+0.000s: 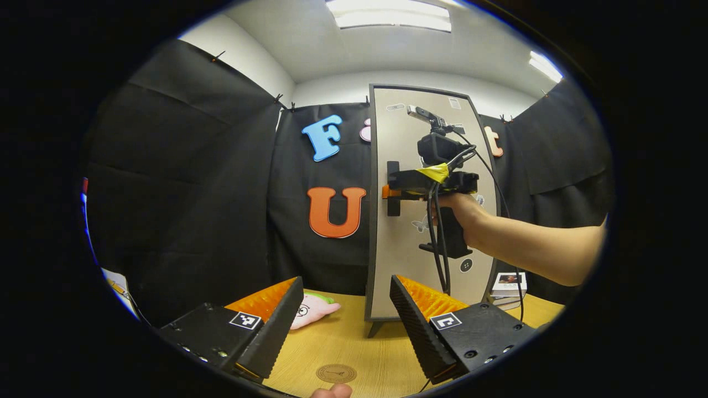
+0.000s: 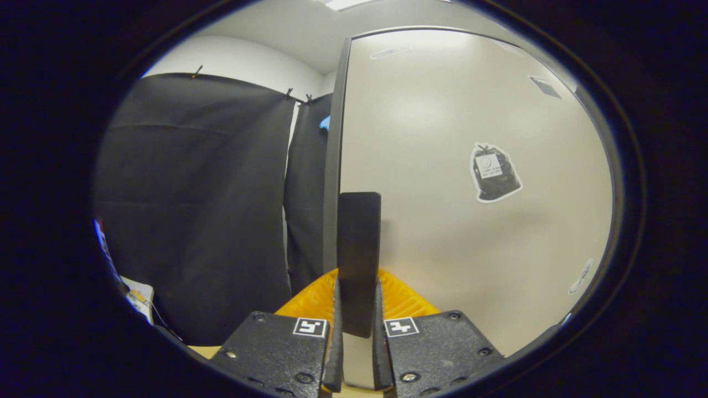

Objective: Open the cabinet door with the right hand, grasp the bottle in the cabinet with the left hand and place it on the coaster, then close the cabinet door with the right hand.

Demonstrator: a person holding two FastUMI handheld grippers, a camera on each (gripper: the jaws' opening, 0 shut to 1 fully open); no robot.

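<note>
My right gripper (image 2: 357, 309) is clamped on the black door handle (image 2: 359, 260), both fingers pressing its sides, the beige cabinet door (image 2: 470, 182) right ahead with a sticker (image 2: 493, 172) on it. My left gripper (image 1: 345, 315) hangs with its fingers spread wide and empty above the wooden table (image 1: 354, 342). The round coaster (image 1: 336, 373) lies just below, a pink plush toy (image 1: 312, 309) behind it. Books (image 1: 508, 287) sit beside the cabinet.

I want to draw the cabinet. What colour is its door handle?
Black. The handle shows best in the right gripper view, held by the right gripper.
</note>
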